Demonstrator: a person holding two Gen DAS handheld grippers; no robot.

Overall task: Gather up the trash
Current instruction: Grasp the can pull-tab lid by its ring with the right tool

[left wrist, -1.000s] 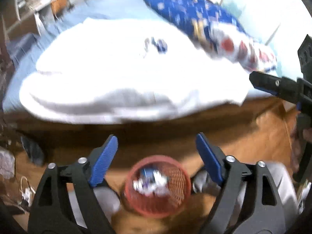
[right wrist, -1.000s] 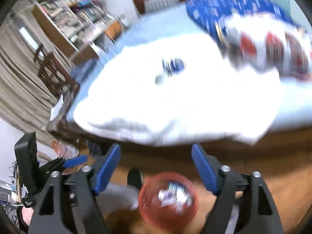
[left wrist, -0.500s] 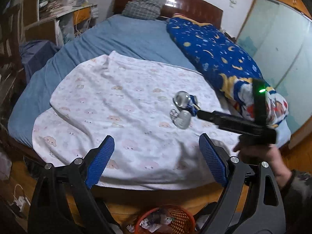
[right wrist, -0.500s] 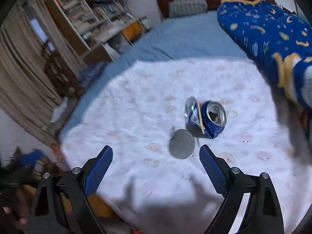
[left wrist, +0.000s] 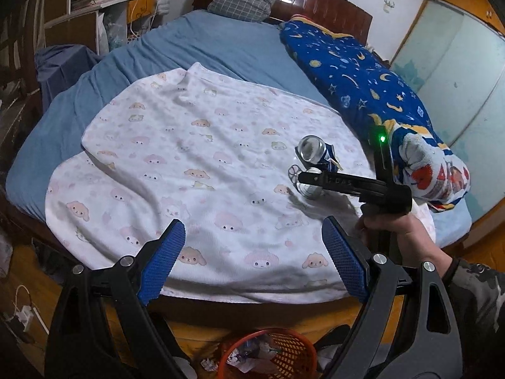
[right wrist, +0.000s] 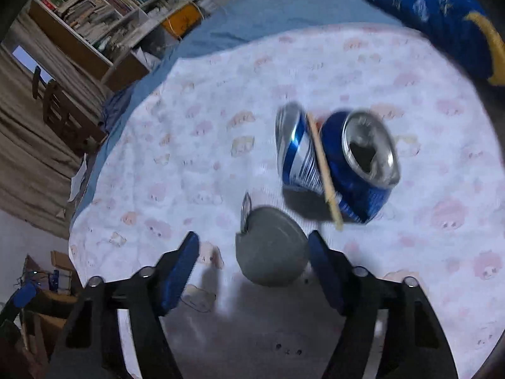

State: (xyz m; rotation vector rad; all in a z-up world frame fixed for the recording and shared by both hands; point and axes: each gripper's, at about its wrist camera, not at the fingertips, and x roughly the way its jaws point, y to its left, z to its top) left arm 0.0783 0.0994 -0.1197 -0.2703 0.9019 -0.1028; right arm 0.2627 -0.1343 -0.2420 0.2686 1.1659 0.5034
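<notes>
A crushed blue and silver can lies on the white patterned blanket on the bed, with a wooden stick across it. A grey round can lid with a pull ring lies just in front of it. My right gripper is open, its jaws on either side of the lid, close above the blanket. The left wrist view shows the can, the lid and the right gripper over them. My left gripper is open and empty, near the bed's foot. A red mesh trash basket with wrappers stands on the floor below.
A blue star-patterned quilt lies along the bed's right side. A grey checked pillow sits at the headboard. Bookshelves and a wooden chair stand to the left of the bed. Cables lie on the floor at left.
Both grippers rose from over the trash basket to the bed. The right gripper moved forward and down until its open jaws flank the can lid.
</notes>
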